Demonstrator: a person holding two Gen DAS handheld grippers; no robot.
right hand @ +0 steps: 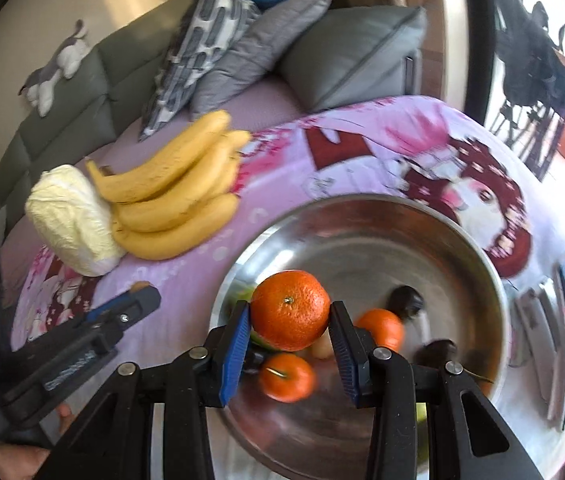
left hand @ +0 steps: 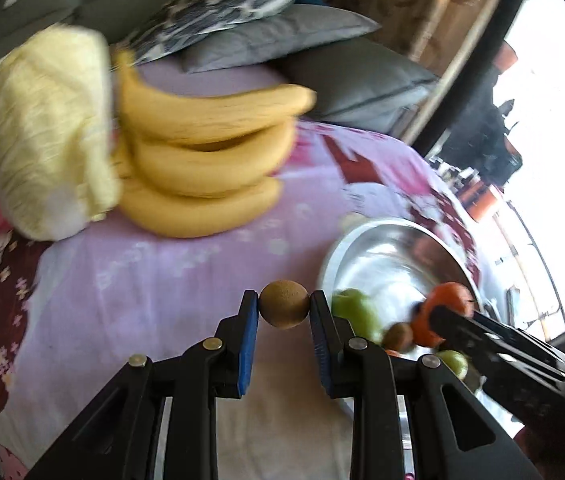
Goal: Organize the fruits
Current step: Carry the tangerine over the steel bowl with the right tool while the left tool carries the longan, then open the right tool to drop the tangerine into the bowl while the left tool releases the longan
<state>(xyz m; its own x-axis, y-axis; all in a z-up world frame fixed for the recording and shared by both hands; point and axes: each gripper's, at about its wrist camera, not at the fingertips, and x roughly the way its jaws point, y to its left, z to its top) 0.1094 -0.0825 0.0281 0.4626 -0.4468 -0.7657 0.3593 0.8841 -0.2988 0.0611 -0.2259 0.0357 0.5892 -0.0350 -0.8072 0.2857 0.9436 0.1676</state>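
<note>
While the left tongs (left hand: 284, 309) grasp a small brown round kiwi (left hand: 284, 304) above the pink printed bedsheet (left hand: 162, 272), the right tongs (right hand: 289, 316) grasp a round orange mandarin (right hand: 289, 309) over the shiny steel bowl (right hand: 482, 264). Farther back lie yellow bananas (right hand: 174, 196) beside a pale cabbage (right hand: 70, 220).

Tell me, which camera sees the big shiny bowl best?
The right wrist view: the bowl fills its middle, showing the rim and the fruit inside. The left wrist view catches only part of it at the right, blurred and partly hidden behind the other gripper.
</note>
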